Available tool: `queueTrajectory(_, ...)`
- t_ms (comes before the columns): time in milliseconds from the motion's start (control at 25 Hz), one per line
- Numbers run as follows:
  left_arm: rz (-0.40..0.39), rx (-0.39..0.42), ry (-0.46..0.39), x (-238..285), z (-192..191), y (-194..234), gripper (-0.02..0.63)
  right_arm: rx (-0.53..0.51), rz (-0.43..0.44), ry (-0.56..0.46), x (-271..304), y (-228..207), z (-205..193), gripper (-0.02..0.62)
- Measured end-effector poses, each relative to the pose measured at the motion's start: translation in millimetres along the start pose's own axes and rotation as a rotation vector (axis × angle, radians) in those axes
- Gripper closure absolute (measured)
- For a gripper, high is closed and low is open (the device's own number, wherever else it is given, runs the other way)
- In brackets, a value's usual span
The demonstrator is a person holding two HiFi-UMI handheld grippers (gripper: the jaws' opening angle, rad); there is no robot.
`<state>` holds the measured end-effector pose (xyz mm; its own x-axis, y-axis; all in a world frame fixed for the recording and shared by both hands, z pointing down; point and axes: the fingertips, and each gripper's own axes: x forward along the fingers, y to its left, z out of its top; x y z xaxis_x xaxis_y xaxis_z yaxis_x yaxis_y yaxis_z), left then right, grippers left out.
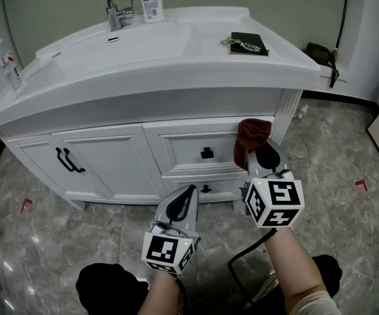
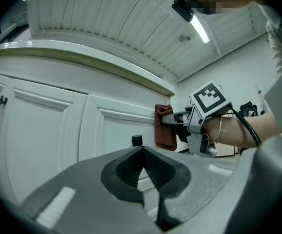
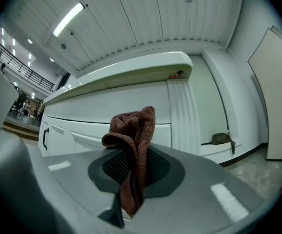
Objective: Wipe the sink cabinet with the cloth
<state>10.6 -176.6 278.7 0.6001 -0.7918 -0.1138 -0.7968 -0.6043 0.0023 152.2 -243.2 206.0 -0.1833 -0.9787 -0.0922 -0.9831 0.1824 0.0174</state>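
Cloth, rust-red and bunched, is pinched in the right gripper: its fingers are clenched on it, with a fold standing up past the tips and a tail hanging down between them. From where the person stands, it is held up to the front of the white cabinet, at the right end of the top drawer, at about 3 o'clock from the black knob and just beside the fluted corner post. The left gripper's camera shows the cloth lying against the panel under the overhang of the bench, though I cannot be sure how hard it presses. The left gripper hangs lower, at about 7 o'clock from the cloth, apart from the cabinet, its fingers drawn together on nothing. As for progress, I would judge the wiping to be under way at this right-hand corner, but the white paint shows no damp streak or smear, so there is no telling which panels are done. If the work begins here, most of the front is left: the drawer face toward 9 o'clock, the lower drawer at 6 o'clock of the knob, and the two doors farther toward 9 o'clock. The bench top with its tap and soap bottle lies at 12 o'clock, well apart from the cloth.
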Motion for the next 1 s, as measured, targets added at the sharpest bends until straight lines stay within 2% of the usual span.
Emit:
queueTrajectory(280,-0.01,0.011,0.007,-3,0,-5,0.606,0.039,-0.098,0.028,-12,-37,-3,0.515)
queueTrajectory(440,-0.006,0.017,0.005,-10,1,0,0.606,0.061,-0.087,0.029,-17,-28,-7,0.517)
queueTrajectory(560,0.007,0.011,0.007,-16,-2,11,0.606,0.081,-0.022,0.03,-17,6,-13,0.517)
queueTrajectory(840,0.078,-0.009,-0.003,-38,-6,51,0.606,0.1,0.182,0.048,-2,120,-35,0.517)
queueTrajectory(1000,0.136,-0.018,0.001,-58,-7,79,0.606,0.109,0.252,0.081,17,168,-51,0.517)
